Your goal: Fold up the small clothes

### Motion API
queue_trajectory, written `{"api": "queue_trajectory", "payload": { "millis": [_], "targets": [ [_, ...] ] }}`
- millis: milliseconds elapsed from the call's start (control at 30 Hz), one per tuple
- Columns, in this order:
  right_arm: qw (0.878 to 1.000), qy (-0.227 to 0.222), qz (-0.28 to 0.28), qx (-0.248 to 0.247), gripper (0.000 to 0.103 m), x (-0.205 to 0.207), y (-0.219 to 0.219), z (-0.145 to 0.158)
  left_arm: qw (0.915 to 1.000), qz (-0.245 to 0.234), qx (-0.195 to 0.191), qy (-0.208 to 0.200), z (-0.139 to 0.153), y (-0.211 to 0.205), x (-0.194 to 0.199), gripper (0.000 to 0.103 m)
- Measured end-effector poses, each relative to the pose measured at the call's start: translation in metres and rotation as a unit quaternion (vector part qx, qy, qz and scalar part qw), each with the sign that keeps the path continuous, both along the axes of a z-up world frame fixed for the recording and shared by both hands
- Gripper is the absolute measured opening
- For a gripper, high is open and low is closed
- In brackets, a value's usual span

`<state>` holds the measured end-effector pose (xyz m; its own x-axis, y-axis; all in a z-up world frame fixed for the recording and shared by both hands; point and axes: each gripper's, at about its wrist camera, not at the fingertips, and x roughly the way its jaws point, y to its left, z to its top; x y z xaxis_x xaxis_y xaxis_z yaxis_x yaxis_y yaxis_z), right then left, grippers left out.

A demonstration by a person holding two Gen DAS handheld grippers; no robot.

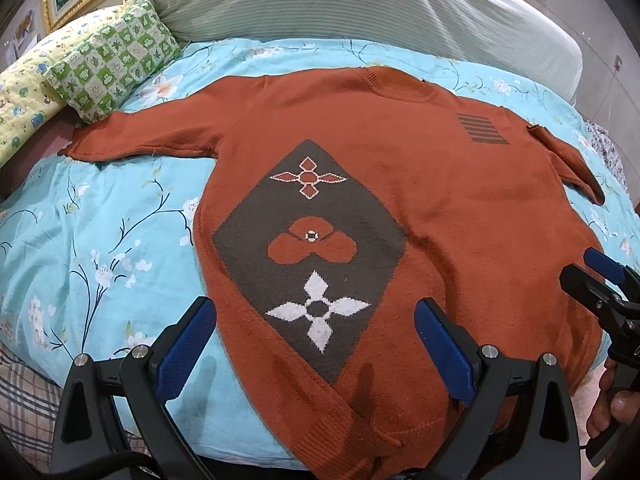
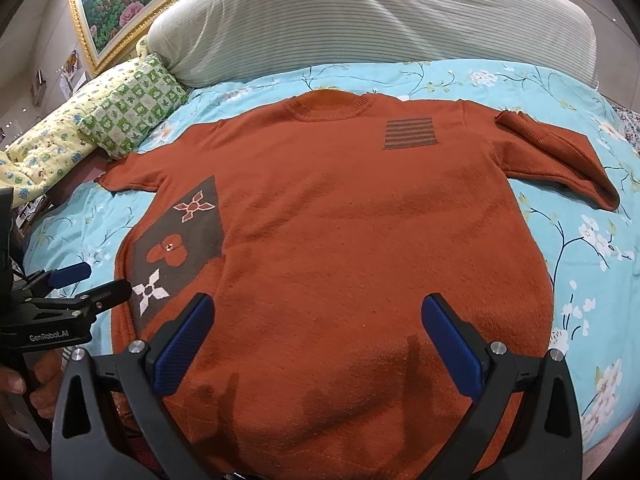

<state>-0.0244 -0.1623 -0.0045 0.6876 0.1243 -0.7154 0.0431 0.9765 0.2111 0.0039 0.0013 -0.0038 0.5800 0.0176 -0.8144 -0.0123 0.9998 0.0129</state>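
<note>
Bed (image 1: 100,208) with blue floral sheet carries everything; striped headboard cushion (image 2: 380,20) behind, pillows (image 1: 112,64) far left. Rust sweater (image 2: 360,220) lies flat, front up, left sleeve straight out, right sleeve (image 2: 560,156) doubled back. Looks like pre-fold: nothing gripped. Left tongs (image 1: 316,340) and right tongs (image 2: 316,336) both wide open, empty, hovering over the hem. Next: probably pinch a sleeve or side edge, fold inward.

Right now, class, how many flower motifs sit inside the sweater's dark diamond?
3, stacked collar to hem: outlined flower nearest the collar, orange flower in the middle, white flower nearest the hem. None seems hidden.
</note>
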Motion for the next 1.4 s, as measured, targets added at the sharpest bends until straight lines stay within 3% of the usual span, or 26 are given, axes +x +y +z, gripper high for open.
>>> {"api": "queue_trajectory", "payload": {
  "millis": [867, 1400],
  "targets": [
    [1.000, 0.014, 0.002, 0.003, 0.103, 0.000, 0.005, 0.003, 0.9995, 0.000, -0.001, 0.030, -0.001, -0.001, 0.003, 0.100],
    [1.000, 0.001, -0.004, 0.005, 0.103, 0.004, -0.002, -0.002, 0.9997, -0.011, -0.007, 0.019, -0.003, -0.005, 0.012, 0.100]
  ]
}}
